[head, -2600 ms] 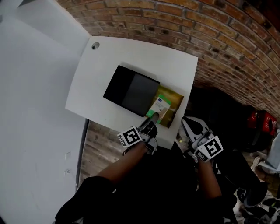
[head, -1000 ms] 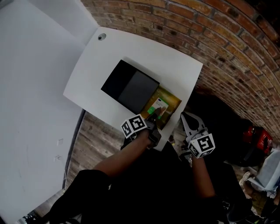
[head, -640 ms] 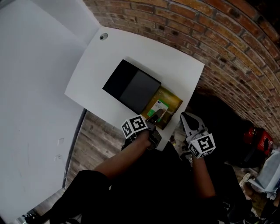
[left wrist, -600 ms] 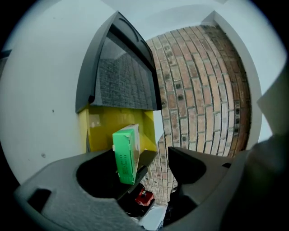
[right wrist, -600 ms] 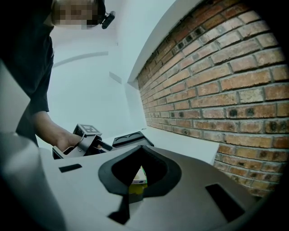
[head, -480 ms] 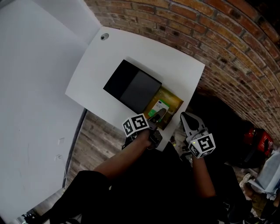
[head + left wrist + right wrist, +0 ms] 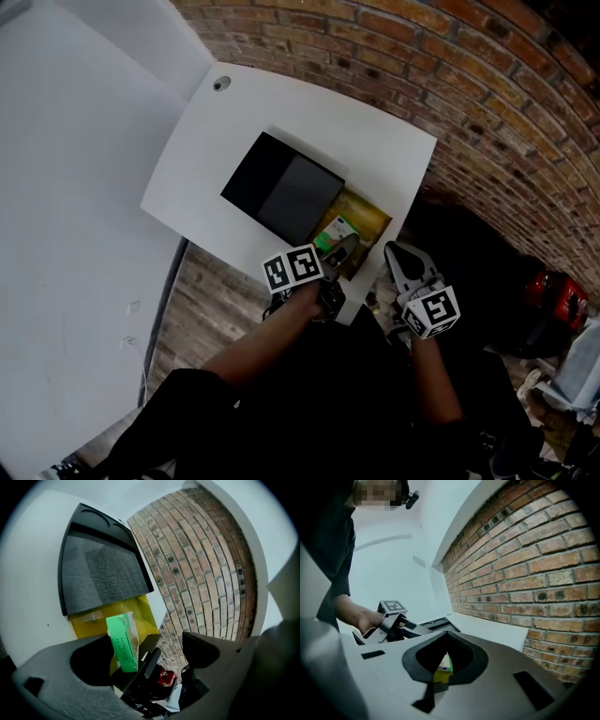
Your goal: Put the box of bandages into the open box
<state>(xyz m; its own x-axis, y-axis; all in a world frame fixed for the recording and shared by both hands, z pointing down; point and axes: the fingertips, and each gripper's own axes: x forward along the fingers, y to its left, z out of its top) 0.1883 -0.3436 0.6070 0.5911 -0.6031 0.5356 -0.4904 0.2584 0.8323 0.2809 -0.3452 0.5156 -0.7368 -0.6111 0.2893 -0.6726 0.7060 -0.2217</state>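
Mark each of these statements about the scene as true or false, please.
1. The green bandage box stands inside the yellow open box. True.
2. The left tool clamps the bandage box. False: its jaws stand wide apart, having just been opening, and do not press it.
3. The black lid hides part of the yellow open box. True.
4. The right tool holds a bottle. False: its jaws are together with nothing between them.

White table [image 7: 281, 122] against red brick wall [image 7: 487, 84] — wood plank floor [image 7: 211, 309] below
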